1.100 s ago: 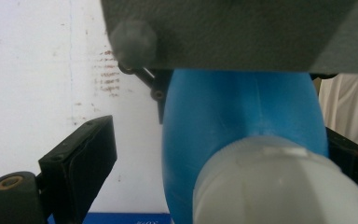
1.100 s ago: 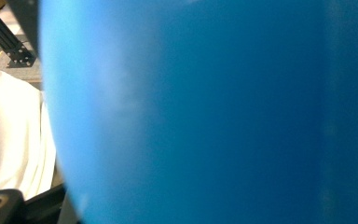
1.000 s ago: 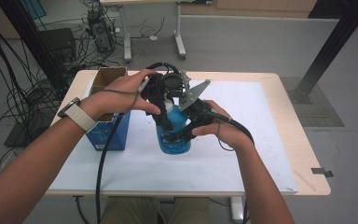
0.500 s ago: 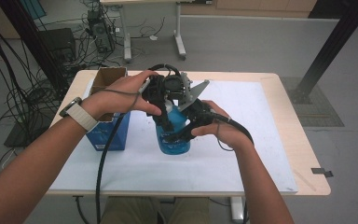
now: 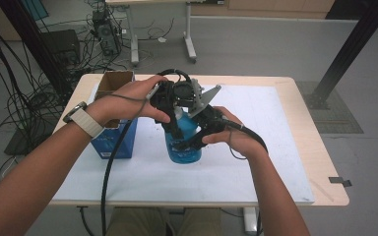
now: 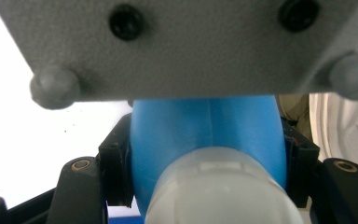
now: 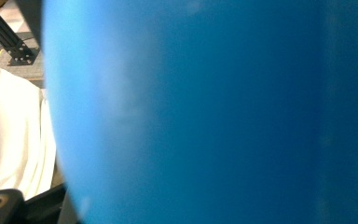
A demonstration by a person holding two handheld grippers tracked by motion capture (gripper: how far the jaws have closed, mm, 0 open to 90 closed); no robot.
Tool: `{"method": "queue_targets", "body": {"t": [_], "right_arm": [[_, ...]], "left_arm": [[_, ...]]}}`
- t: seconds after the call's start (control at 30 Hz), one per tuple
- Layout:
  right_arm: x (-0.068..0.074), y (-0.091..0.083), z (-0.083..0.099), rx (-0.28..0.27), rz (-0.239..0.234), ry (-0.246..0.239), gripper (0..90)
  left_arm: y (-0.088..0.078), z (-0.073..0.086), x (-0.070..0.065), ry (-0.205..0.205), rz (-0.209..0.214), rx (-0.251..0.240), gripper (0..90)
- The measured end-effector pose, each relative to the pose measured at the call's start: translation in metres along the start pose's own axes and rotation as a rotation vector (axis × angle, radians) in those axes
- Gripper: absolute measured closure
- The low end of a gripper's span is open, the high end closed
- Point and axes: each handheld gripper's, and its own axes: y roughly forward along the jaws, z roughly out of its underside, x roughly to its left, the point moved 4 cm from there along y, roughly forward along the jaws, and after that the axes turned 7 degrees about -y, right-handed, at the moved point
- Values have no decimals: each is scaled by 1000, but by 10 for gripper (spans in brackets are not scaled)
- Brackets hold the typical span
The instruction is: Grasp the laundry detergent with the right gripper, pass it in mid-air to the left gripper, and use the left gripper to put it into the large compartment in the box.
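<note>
A blue bottle (image 5: 183, 142) stands upright near the middle of the worktop (image 5: 275, 162), translucent, rounded at the shoulder, with a pale frosted cap (image 6: 219, 191). At its nine o'clock sits a blue carton (image 5: 115, 140). The left tongs (image 5: 173, 114) have just been closing from above and now pinch the cap and neck. The right tongs (image 5: 189, 143) clamp the body from three o'clock. Hands and tongs hide the bottle's upper half; the right gripper view is a blur of blue.

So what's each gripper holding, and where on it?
Both hold the blue bottle: the right gripper clamps its body, the left gripper its upper part by the white cap.
</note>
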Motion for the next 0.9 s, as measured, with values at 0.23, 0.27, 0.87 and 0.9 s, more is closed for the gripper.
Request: {"method": "queue_targets", "body": {"t": [0.23, 0.27, 0.87, 0.9], "right_arm": [[0, 0, 0, 0, 0, 1, 434], [0, 0, 0, 0, 0, 0, 435], [0, 0, 1, -8, -2, -9, 433], [0, 0, 1, -7, -2, -7, 434]], "left_arm": [[0, 0, 0, -2, 1, 3, 372], [0, 0, 0, -4, 3, 2, 372], [0, 0, -1, -3, 8, 2, 371], [0, 0, -1, -2, 7, 2, 371]]}}
